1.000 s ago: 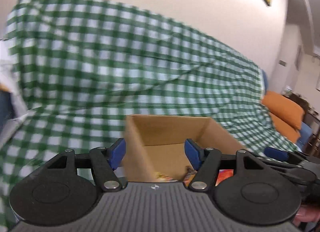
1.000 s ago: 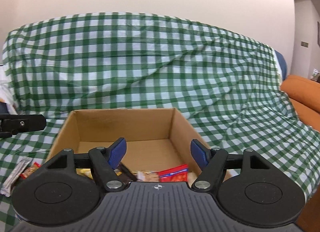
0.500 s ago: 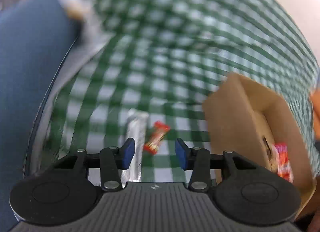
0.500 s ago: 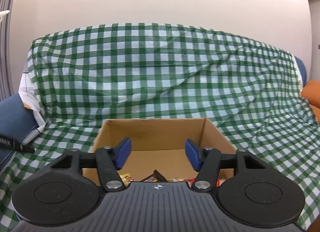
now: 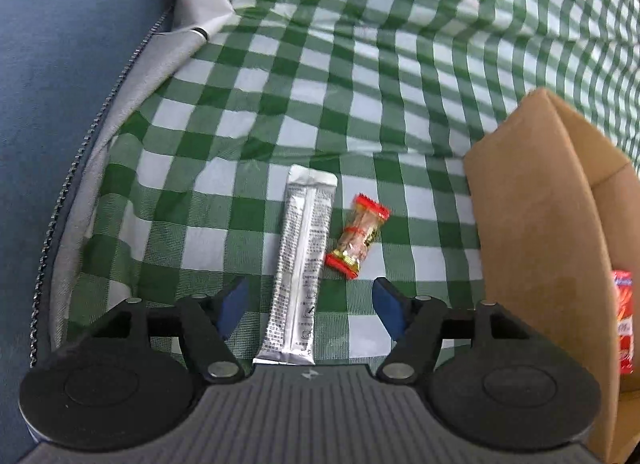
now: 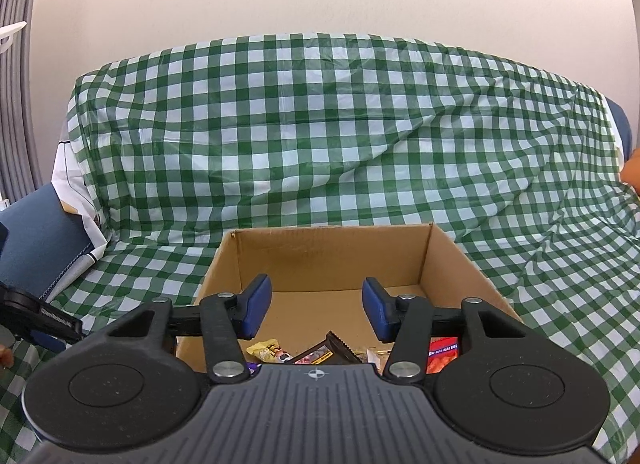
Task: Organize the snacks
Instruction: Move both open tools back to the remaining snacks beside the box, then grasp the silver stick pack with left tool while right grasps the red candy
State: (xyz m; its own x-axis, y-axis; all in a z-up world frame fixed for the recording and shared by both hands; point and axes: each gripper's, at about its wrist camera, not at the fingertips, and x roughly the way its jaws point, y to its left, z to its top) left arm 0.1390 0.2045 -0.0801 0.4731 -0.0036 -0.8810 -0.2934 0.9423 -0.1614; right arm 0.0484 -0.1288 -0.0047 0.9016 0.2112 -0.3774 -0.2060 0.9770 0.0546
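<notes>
left tool (image 5: 310, 306) opening, straddles sachet (image 5: 305, 264), unpinched | centre, lower, pinch mid-body; clear candy (image 5: 357, 236) | right tool (image 6: 316, 311) closing, seemingly empty, over box (image 6: 332, 248)

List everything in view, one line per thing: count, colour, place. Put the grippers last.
silver stick pack: 1, silver, flat on the cloth, its near end between the left gripper's fingers
red candy: 1, red and gold wrapper, on the cloth just right of the stick pack
box: 1, brown cardboard, open, on the cloth right of both loose snacks
snacks in box: several, yellow, dark and red wrappers, on the box floor at its near side
cloth: 1, green and white check, draped over the sofa
cushion: 1, blue, left of the cloth
left gripper: 1, black with blue pads, jaws opening, astride the stick pack, not touching it
right gripper: 1, black with blue pads, jaws closing on nothing, above the box
</notes>
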